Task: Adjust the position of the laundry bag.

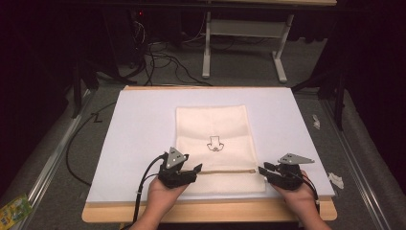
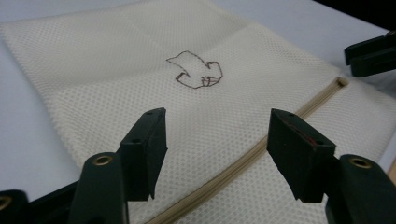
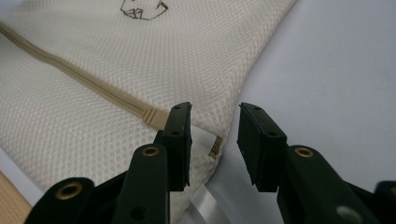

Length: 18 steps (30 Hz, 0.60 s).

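Note:
A cream mesh bag point(image 1: 213, 129) lies flat on a white sheet point(image 1: 139, 129), with a small dark stitched outline point(image 1: 215, 144) at its middle. A tan zipper point(image 1: 225, 171) runs across its near part. My left gripper point(image 1: 196, 170) sits at the bag's near left, open, its jaws spread above the mesh point(image 2: 116, 60) and the zipper point(image 2: 243, 158). My right gripper point(image 1: 262, 169) is at the bag's right edge by the zipper end point(image 3: 152, 115). Its jaws point(image 3: 215, 126) stand apart, and the bag's edge and a white label point(image 3: 203, 140) lie between them, untouched by the pads.
The white sheet covers a wooden table point(image 1: 206, 211) whose near edge shows. Scraps of white paper point(image 1: 335, 180) lie on the grey floor at the right, and a green packet point(image 1: 14, 211) at the lower left. Cables point(image 1: 158, 57) and a white frame point(image 1: 244, 28) are behind the table.

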Each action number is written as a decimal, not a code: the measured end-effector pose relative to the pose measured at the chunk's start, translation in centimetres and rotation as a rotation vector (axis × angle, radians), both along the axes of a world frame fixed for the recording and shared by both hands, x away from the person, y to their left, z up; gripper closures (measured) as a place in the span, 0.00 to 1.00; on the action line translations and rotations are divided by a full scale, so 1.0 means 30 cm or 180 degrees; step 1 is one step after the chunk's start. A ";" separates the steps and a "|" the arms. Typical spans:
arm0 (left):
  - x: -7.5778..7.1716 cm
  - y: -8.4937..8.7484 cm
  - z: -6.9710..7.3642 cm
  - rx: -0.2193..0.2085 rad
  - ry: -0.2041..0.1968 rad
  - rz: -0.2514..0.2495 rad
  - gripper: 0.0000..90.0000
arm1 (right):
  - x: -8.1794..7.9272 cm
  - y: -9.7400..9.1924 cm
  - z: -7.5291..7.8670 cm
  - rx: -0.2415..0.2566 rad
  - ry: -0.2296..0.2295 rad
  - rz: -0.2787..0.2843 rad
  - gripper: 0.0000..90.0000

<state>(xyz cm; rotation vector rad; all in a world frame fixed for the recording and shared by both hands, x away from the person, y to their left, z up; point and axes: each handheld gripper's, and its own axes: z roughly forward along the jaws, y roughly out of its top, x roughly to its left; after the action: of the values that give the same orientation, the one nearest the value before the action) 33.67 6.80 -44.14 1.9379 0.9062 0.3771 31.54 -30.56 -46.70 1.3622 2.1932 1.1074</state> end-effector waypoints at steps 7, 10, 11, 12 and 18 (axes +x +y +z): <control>0.025 -0.004 -0.021 0.0002 0.0033 0.0122 0.40 | 0.032 0.005 -0.029 -0.0005 0.0112 -0.0048 0.71; 0.023 -0.004 -0.017 -0.0023 -0.0023 0.0112 0.42 | 0.028 0.005 -0.039 0.0033 0.0148 -0.0038 0.71; 0.023 -0.004 -0.017 -0.0023 -0.0023 0.0112 0.44 | 0.028 0.005 -0.039 0.0033 0.0148 -0.0038 0.71; 0.022 -0.005 -0.018 -0.0006 -0.0028 0.0090 0.44 | 0.023 0.007 -0.039 0.0008 0.0142 -0.0027 0.71; 0.027 -0.007 -0.021 -0.0043 0.0051 -0.0005 0.50 | 0.012 0.011 -0.043 -0.0006 0.0105 -0.0024 0.71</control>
<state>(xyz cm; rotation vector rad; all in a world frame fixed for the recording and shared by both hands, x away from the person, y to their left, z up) 34.46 6.57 -44.76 1.9317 0.9152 0.3543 31.89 -30.25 -47.99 1.3963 2.2098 1.0873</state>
